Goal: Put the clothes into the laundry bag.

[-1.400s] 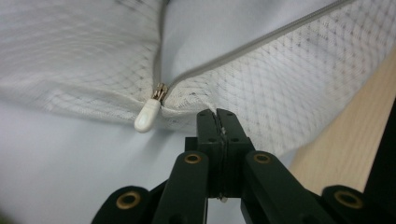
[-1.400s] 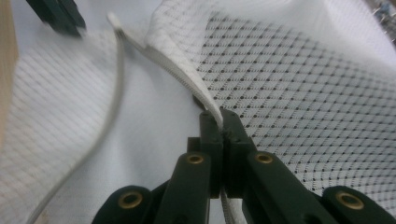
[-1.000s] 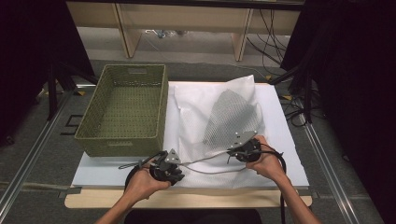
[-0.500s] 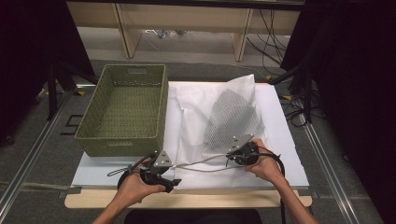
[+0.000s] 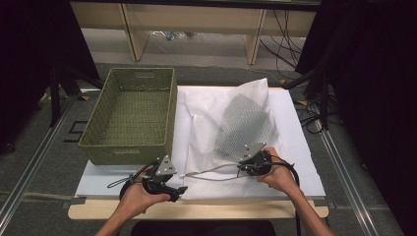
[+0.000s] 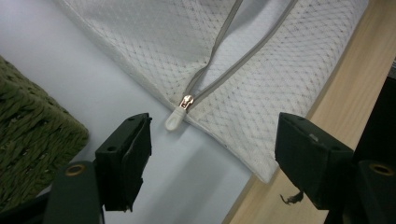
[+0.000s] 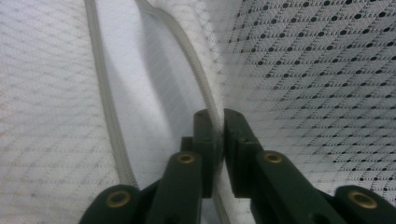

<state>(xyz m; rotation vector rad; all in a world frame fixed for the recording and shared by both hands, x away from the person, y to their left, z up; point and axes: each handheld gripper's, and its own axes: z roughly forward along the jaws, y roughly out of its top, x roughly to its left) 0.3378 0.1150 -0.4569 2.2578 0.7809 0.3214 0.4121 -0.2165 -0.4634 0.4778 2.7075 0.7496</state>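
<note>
I'm looking down at the bench (image 5: 295, 128), where the white mesh laundry bag (image 5: 231, 123) is lying across the middle and right of the white top, its near hem running along the front edge. The left gripper (image 5: 169, 189) is sitting at the front edge, left of centre; its jaws have just been opening and are now standing wide apart w/ nothing between them. In the left gripper view the zipper pull (image 6: 177, 116) (white tab on a brass slider) is lying free on the bench just ahead of the left jaw, at the bag's corner, where the two grey zipper tapes (image 6: 243, 56) are meeting. The right gripper (image 5: 246, 164) is at the bag's near right part; its jaws have just been easing apart a little, but in the right gripper view they're nearly together w/ the zipper edge (image 7: 205, 100) running between them, approx. pinched; can't tell if the pads are pressing. The green woven basket (image 5: 130, 115) is occupying the bench's left side, apart from the bag.
</note>
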